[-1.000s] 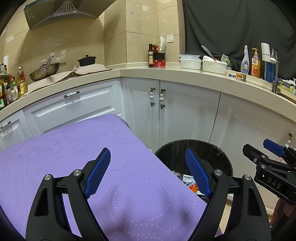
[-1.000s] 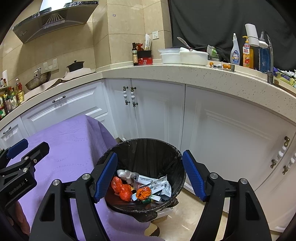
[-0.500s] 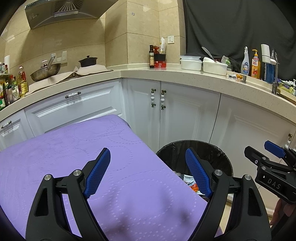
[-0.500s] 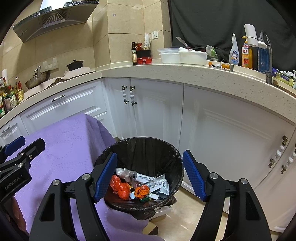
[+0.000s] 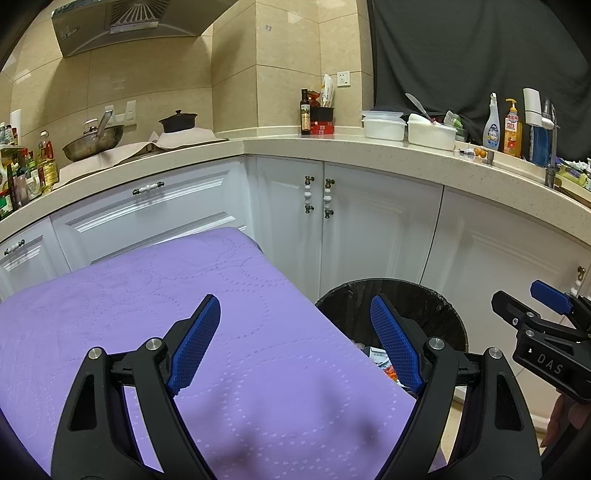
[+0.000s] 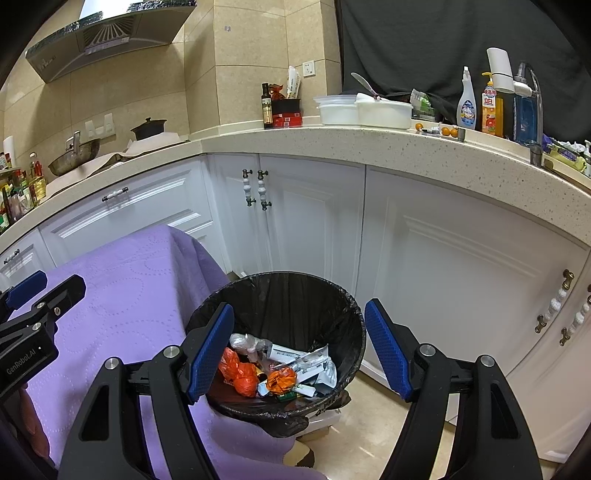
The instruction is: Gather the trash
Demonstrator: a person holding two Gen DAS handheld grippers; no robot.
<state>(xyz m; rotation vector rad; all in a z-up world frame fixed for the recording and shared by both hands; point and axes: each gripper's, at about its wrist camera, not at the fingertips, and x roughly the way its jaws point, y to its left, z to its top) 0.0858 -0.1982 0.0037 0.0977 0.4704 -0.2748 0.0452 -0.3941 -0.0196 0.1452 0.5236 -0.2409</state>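
In the left wrist view, the trash bin (image 5: 406,295) is partly hidden behind the left gripper (image 5: 295,343) and the purple cloth (image 5: 147,295). The bin's base is concealed. Beside the bin, the right gripper (image 5: 546,332) is cut off by the frame edge.

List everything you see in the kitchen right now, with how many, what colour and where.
Trash bin: one, black liner, on the floor by the cabinets, beside the purple table.
Trash: a pile, orange, white and silver, inside the bin.
Tablecloth: one, purple, covering the table, nothing on the part in view.
Cabinets: several doors, white, under the counter.
Counter: one, speckled beige.
Tubs: two, white, on the counter.
Spray bottle: one, white, counter right.
Soap bottle: one, yellow-orange, next to the spray bottle.
Dark bottle: one, counter corner.
Wok: one, metal, on the stove.
Pot: one, black, behind the wok.
Range hood: one, steel, above the stove.
Left claw: open, over the table.
Right claw: open, over the bin.
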